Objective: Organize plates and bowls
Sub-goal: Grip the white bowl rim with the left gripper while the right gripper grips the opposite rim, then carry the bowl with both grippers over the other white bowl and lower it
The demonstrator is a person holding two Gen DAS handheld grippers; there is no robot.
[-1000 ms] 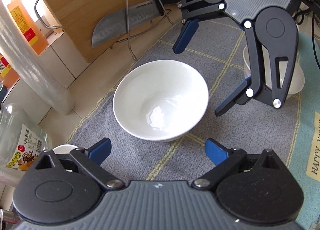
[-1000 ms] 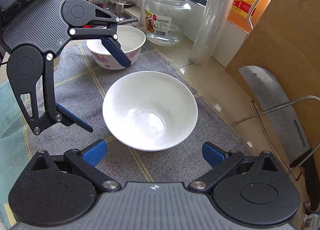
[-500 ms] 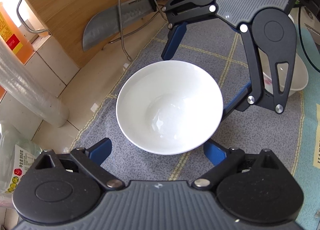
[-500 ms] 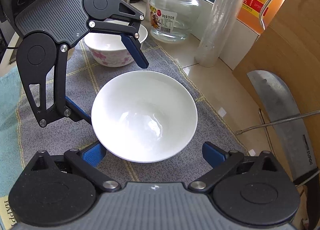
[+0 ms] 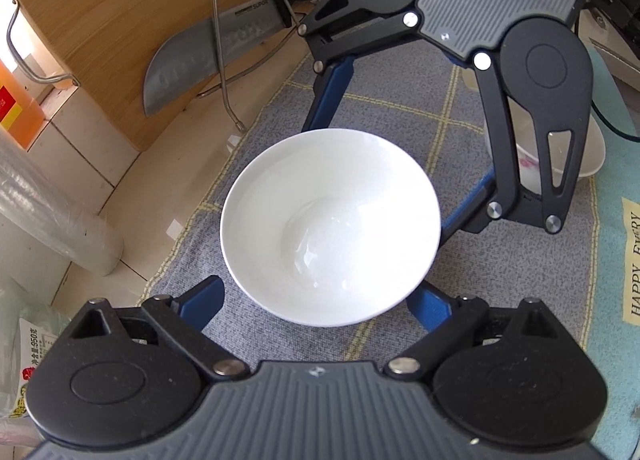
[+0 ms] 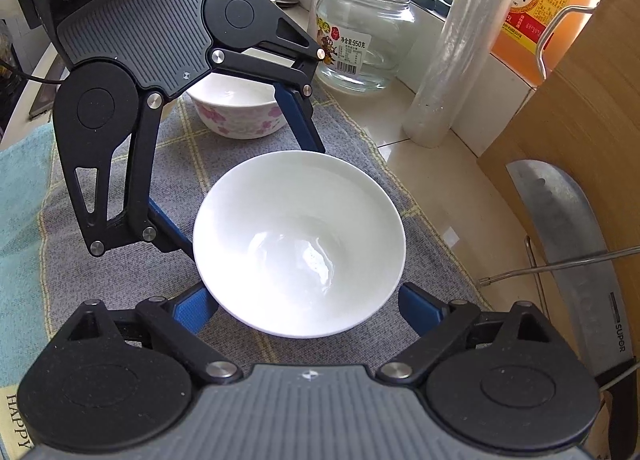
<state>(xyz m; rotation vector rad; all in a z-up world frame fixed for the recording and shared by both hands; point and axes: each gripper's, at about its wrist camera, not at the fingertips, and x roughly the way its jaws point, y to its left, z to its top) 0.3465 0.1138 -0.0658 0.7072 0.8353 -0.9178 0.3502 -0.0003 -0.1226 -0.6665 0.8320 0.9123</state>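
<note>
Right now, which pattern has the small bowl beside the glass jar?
Pink flowers on white; right wrist view.

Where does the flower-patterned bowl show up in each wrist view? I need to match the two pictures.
Left wrist view: the flower-patterned bowl is at the right edge, mostly hidden behind the right gripper.
Right wrist view: the flower-patterned bowl is upper left of centre, behind the left gripper, beside the glass jar.
Shared landmark: the plain white bowl at the centre of both, on the grey cloth.

You have bright daylight coming from the window side, glare spots shining inside the white bowl [image 6: 299, 246], soft shadows on the grey mat [image 5: 400, 115], sharp focus at centre, and strong fisheye bending at both frames' edges.
</note>
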